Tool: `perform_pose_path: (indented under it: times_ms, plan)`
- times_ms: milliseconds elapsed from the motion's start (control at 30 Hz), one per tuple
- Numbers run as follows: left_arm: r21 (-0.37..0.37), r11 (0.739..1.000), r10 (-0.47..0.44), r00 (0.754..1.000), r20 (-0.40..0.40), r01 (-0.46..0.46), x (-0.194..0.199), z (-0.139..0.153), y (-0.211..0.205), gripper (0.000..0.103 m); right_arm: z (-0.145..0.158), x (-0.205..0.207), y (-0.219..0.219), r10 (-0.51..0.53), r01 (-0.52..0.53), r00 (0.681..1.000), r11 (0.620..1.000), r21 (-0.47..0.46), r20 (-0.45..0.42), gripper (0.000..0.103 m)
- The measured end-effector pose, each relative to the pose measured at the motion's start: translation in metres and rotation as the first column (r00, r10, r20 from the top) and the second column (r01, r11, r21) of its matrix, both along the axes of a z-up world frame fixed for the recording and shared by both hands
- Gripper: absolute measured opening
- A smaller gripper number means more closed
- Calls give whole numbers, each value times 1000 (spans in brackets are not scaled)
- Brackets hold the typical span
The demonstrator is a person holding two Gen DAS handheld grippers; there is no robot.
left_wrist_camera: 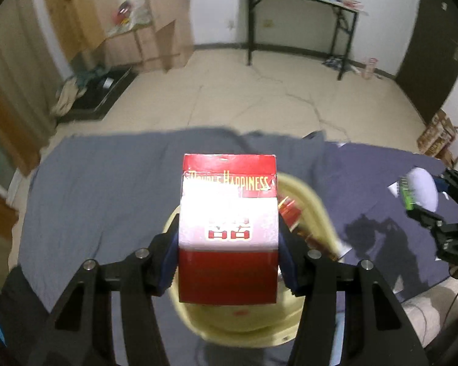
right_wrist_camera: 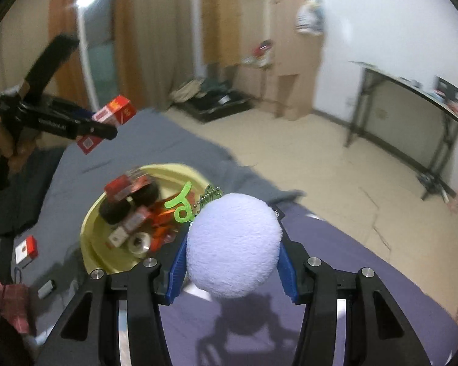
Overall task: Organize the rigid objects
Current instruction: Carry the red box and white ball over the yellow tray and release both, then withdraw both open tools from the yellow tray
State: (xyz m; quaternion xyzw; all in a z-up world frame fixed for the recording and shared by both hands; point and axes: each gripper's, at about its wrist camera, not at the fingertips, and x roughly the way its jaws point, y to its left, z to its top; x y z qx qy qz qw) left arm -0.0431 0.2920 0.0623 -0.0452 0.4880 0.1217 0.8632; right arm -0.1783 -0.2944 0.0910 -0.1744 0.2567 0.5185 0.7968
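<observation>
Left wrist view: the left gripper [left_wrist_camera: 229, 256] fingers clamp a red-and-white cigarette box [left_wrist_camera: 228, 228], held up over the yellow bowl [left_wrist_camera: 308, 201] on the grey sheet [left_wrist_camera: 107, 183].

Right wrist view: the right gripper [right_wrist_camera: 230, 267] fingers squeeze a pale fluffy ball [right_wrist_camera: 233, 244], just beside the bowl [right_wrist_camera: 90, 238] full of small boxes.
</observation>
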Motion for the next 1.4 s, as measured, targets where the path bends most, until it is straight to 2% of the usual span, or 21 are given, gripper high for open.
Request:
perform_pose_path:
  times_ms: [67, 133, 233, 333, 400, 533, 733, 767, 833, 867, 900, 933, 967, 1000, 1100, 1233, 1333, 1400]
  plan:
    - [-22, 1000, 16, 1000, -9, -16, -16, -15, 12, 57, -10, -9, 39, 49, -48, 999, 997, -67, 8, 50]
    - [-77, 997, 18, 1000, -5, -18, -36, -37, 21, 57, -21, -12, 74, 86, -83, 996, 989, -126, 14, 50]
    - [-134, 991, 17, 1000, -22, -20, -65, -73, 21, 57, -32, -11, 114, 123, -118, 992, 977, -177, 17, 50]
    - [-176, 984, -47, 998, -40, 39, -82, -104, 10, 57, -35, 6, 140, 146, -140, 989, 969, -206, 15, 50]
    - [-176, 983, -70, 996, -56, 59, -84, -121, 3, 57, -36, 9, 161, 155, -147, 988, 964, -220, 18, 50]
    - [-171, 983, -76, 996, -51, 67, -78, -138, -3, 57, -44, 4, 200, 156, -146, 988, 956, -255, 17, 50]
    - [-179, 983, -51, 998, -21, 46, -67, -143, 0, 58, -63, 1, 235, 142, -131, 990, 948, -290, 17, 53]
    - [-178, 983, -49, 999, -15, 45, -67, -143, -1, 60, -65, 1, 237, 140, -131, 990, 947, -292, 8, 55]
    - [-180, 983, -33, 999, -3, 32, -67, -145, -1, 74, -64, 1, 235, 146, -143, 989, 952, -272, -8, 60]
    - [-186, 982, -23, 1000, 4, 24, -66, -145, 2, 88, -63, 0, 234, 150, -150, 988, 956, -251, -21, 64]
    - [-196, 981, -2, 1000, 20, 6, -68, -143, 4, 98, -58, 0, 231, 153, -156, 988, 963, -220, -32, 72]
    - [-205, 979, 20, 999, 44, -10, -71, -139, 6, 101, -54, 0, 228, 154, -158, 987, 968, -194, -37, 78]
    - [-211, 977, 37, 997, 70, -22, -75, -135, 7, 103, -48, 0, 224, 156, -161, 987, 973, -166, -40, 89]
    - [-216, 976, 57, 993, 102, -34, -80, -128, 8, 103, -43, 0, 220, 157, -162, 987, 977, -142, -41, 95]
    - [-230, 970, 113, 979, 169, -72, -92, -109, 9, 103, -26, 3, 204, 150, -153, 988, 984, -93, -34, 103]
    - [-194, 978, 122, 964, 235, -76, -111, -96, -11, 103, -17, 5, 162, 152, -150, 988, 987, -55, 32, 103]
    - [-180, 982, 109, 958, 264, -62, -126, -107, -38, 103, -36, 9, 124, 153, -146, 985, 985, -89, 79, 103]
    - [-178, 983, 91, 966, 243, -48, -134, -124, -60, 103, -57, 10, 102, 147, -135, 985, 982, -131, 86, 103]
